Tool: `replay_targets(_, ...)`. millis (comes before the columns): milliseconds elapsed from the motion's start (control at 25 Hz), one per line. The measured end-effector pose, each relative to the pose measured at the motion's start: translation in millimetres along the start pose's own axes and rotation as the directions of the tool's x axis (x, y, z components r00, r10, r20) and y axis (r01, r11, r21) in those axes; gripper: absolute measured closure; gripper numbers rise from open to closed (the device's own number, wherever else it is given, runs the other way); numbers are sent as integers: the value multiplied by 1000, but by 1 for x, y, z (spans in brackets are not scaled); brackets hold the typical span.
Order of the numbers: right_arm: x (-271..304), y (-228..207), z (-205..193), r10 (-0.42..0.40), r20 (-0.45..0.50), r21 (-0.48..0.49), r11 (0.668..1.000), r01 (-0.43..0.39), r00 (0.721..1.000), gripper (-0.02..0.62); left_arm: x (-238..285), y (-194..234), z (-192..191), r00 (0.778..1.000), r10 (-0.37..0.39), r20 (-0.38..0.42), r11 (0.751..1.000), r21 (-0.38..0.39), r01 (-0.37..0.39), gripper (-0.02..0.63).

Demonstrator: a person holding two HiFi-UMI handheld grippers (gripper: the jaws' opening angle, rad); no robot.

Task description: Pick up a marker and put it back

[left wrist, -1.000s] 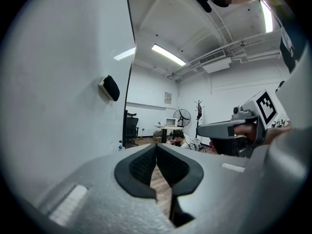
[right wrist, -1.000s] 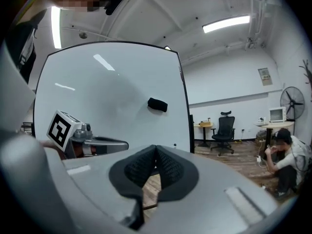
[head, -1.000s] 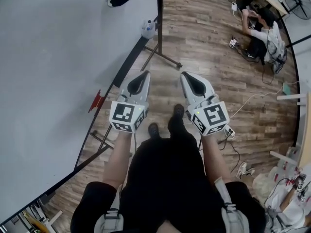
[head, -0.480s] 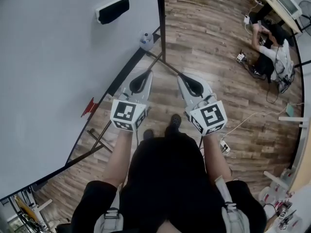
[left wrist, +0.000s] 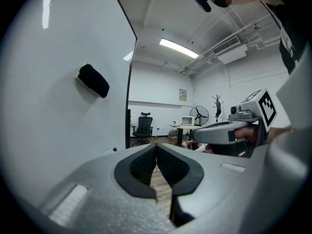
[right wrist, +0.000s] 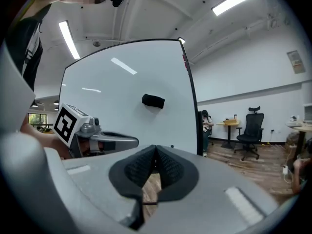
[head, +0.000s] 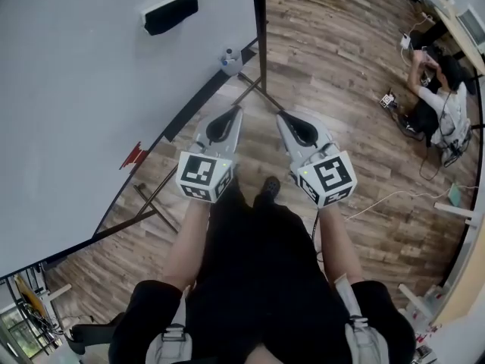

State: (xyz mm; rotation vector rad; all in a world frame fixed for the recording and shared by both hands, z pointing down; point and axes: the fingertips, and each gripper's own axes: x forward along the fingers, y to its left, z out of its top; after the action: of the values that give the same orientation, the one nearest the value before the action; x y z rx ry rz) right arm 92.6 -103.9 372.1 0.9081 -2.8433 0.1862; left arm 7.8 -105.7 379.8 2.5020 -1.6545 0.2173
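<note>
A large whiteboard (head: 83,97) stands at the left on a floor stand. A small red object (head: 133,156), perhaps a marker, sits at its lower edge, left of my left gripper (head: 224,115). A black eraser (head: 170,13) clings to the board higher up, also seen as the eraser (left wrist: 93,80) and the eraser (right wrist: 153,101). My left gripper (left wrist: 156,146) is shut with nothing in it. Beside it, my right gripper (head: 292,120) is also shut and empty, its pads meeting in the right gripper (right wrist: 155,150). Both hang over the wood floor, apart from the board.
A spray bottle (head: 230,59) stands at the board's foot by the stand legs (head: 261,93). A person (head: 443,105) sits on the floor at the far right among cables. An office chair (left wrist: 142,126), a fan (left wrist: 199,115) and desks stand further back.
The head view has drifted: the board, eraser and red object sit a little further left and up. Both grippers have edged up in the picture and stay shut.
</note>
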Motion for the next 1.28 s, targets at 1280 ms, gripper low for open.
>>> replay_targets(1280, 103, -23, -1, -197, -79, -41, 980, 194, 977, 592, 88, 139, -62, 998, -16, -58, 1000, 10, 17, 525)
